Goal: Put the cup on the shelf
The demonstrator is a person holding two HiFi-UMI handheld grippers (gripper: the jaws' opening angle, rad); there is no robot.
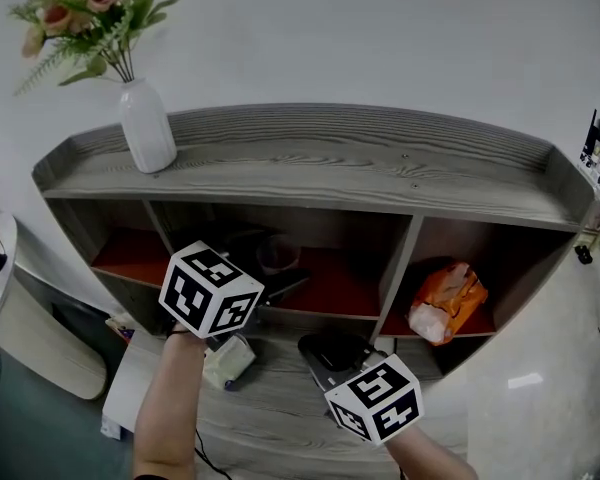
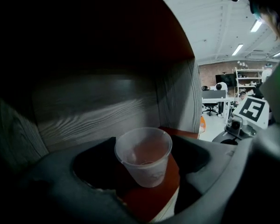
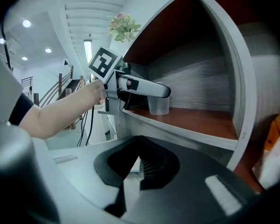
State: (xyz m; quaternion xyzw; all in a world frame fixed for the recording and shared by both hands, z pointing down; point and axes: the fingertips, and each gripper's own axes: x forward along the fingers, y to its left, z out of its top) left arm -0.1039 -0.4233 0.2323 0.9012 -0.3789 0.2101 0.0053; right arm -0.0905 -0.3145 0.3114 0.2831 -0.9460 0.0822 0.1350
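A clear plastic cup (image 2: 144, 158) stands upright on the red board of the shelf's middle compartment (image 1: 332, 294). My left gripper (image 2: 147, 148) reaches into that compartment with its jaws on either side of the cup and a gap showing on each side, so it is open. In the head view the cup (image 1: 277, 253) sits just beyond the left gripper (image 1: 270, 273). The right gripper view shows the same cup (image 3: 158, 105) behind the left gripper's fingers (image 3: 147, 90). My right gripper (image 1: 325, 353) hovers lower, in front of the shelf, with its jaws (image 3: 139, 146) shut and empty.
The grey wooden shelf unit (image 1: 310, 158) carries a white vase of flowers (image 1: 145, 123) on its top left. An orange bag (image 1: 447, 303) lies in the right compartment. A small white object (image 1: 228, 361) lies on the lower board below the left gripper.
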